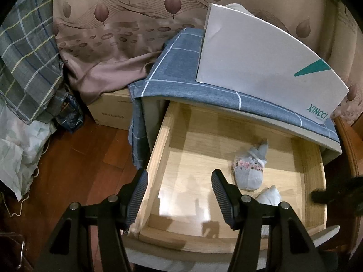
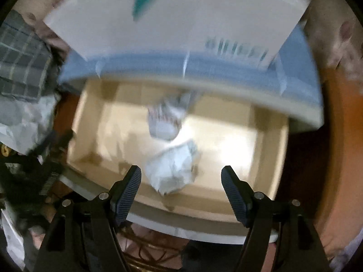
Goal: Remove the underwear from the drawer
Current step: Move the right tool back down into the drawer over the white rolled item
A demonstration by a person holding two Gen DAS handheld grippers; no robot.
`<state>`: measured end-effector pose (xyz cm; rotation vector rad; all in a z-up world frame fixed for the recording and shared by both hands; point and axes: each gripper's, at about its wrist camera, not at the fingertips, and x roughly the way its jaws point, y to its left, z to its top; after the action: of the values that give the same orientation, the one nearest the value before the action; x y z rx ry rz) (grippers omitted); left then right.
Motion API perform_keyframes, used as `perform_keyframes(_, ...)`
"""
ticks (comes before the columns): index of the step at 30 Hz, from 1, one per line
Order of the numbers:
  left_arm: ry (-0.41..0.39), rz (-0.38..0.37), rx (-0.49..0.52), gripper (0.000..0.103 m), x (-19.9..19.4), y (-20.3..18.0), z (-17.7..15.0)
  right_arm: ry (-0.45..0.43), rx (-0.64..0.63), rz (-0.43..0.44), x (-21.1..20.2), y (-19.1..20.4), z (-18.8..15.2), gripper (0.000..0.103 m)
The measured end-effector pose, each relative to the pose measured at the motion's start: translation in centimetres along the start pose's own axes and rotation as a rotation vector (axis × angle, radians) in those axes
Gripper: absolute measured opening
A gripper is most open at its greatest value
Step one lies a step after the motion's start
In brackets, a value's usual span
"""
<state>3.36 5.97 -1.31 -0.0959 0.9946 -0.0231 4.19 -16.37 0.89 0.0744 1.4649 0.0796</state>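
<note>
So the drawer [image 1: 158,158] is pulled out, light wood inside, and there are two small bundles of underwear lying on its floor. The left gripper [image 1: 179,195] hangs over the drawer's left wall with its jaws spread wide and nothing between them; one finger sits outside that wall, the other over the inside. Ahead and to the right of it lies the grey bundle [image 1: 249,170] with a pinkish patterned band, and just nearer, partly hidden behind its right finger, the white bundle [image 1: 270,196]. The right gripper [image 2: 181,183] looks down over the drawer's front edge, jaws apart, gripping nothing. The shot is pretty blurry, but the white bundle [image 2: 174,170] sits right ahead between its fingers, not touched by either pad, with the grey one [image 2: 165,120] just beyond it. Further ahead of both grippers, a blue checked cloth [image 1: 177,68] covers the cabinet top, and a white box [image 1: 261,61] with a teal mark stands on it.
</note>
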Motion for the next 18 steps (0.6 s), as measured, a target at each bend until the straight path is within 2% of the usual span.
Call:
perform_keyframes(4,0.001,-0.005,-0.006,0.060,0.1,0.1,0.0,0.082,0.013,-0.003,4.6,0.8,-0.4,0.070)
perform_keyframes(12,0.002,-0.010,-0.007,0.060,0.1,0.2,0.1,0.129,0.013,-0.015,8.5,2.5,-0.3,0.070)
perform_keyframes(14,0.003,-0.012,-0.007,0.060,0.1,0.2,0.1,0.130,0.019,-0.020,8.9,2.6,-0.1,0.074)
perform_keyframes(16,0.003,-0.012,-0.008,0.060,0.0,0.1,0.0,0.137,0.019,-0.036,9.4,2.8,0.0,0.083)
perform_keyframes(18,0.004,-0.011,-0.007,0.060,0.0,0.1,0.0,0.151,0.016,-0.061,10.2,3.2,0.1,0.083)
